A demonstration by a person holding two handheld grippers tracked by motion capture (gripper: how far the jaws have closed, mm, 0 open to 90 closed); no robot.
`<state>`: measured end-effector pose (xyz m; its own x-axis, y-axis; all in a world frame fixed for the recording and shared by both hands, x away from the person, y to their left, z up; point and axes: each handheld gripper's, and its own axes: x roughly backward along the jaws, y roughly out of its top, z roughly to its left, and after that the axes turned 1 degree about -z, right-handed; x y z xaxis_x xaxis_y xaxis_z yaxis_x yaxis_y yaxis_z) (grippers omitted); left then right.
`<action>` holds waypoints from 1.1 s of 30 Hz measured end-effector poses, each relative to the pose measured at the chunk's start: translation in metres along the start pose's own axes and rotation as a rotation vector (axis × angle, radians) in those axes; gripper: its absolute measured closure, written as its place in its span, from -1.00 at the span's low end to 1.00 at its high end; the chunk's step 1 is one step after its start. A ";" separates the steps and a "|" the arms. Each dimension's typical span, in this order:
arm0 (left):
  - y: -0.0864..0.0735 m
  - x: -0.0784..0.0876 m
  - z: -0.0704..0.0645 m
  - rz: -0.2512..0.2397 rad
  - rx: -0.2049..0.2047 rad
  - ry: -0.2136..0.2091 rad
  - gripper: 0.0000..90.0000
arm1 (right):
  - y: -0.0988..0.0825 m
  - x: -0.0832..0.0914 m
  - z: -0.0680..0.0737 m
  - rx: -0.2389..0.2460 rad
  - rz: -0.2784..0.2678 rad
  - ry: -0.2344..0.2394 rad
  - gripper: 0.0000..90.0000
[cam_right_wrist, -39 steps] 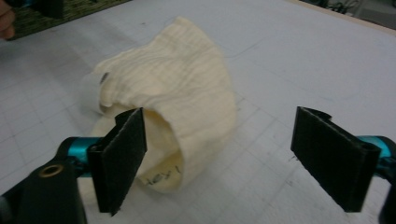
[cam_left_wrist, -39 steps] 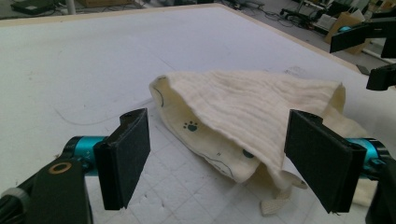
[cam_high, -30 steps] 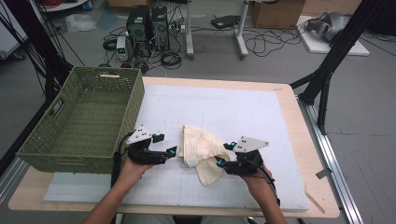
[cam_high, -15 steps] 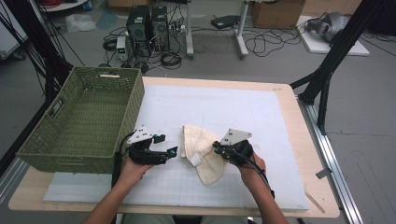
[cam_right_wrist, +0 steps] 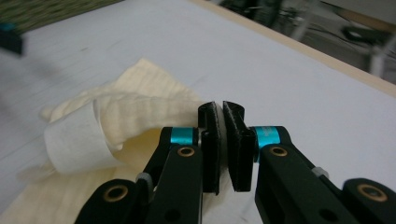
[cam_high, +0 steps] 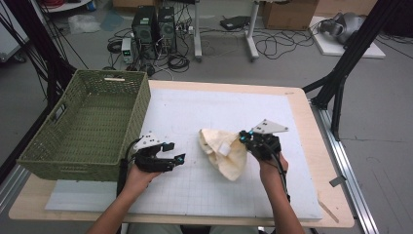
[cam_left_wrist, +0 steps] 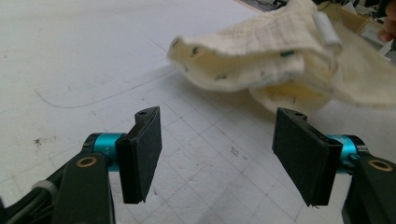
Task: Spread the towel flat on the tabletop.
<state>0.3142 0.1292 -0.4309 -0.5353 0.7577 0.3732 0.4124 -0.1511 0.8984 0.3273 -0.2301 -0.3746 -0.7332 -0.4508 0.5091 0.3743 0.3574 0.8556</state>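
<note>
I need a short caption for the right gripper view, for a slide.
Right gripper shut on the edge of a cream cloth with a white label, above the white table mat.

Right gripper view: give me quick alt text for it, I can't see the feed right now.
The right gripper is shut on a fold of the cream cloth, its black pads pinching the fabric's edge. The cloth, with a white label on it, trails left and down over the white gridded mat; the table's wooden edge runs behind.
</note>
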 end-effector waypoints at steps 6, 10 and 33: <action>-0.001 -0.002 -0.001 0.016 -0.010 -0.035 -0.03 | -0.012 -0.008 -0.014 0.003 0.114 -0.075 0.69; -0.001 -0.002 -0.002 0.024 -0.019 -0.047 0.11 | -0.014 -0.002 -0.014 0.025 0.074 -0.015 0.40; -0.001 0.000 0.000 0.011 -0.025 -0.041 0.11 | -0.029 -0.032 0.069 0.288 0.179 0.282 0.62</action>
<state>0.3138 0.1288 -0.4316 -0.4999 0.7815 0.3732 0.3989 -0.1748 0.9002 0.3008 -0.1692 -0.4220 -0.4724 -0.5526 0.6866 0.2787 0.6454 0.7112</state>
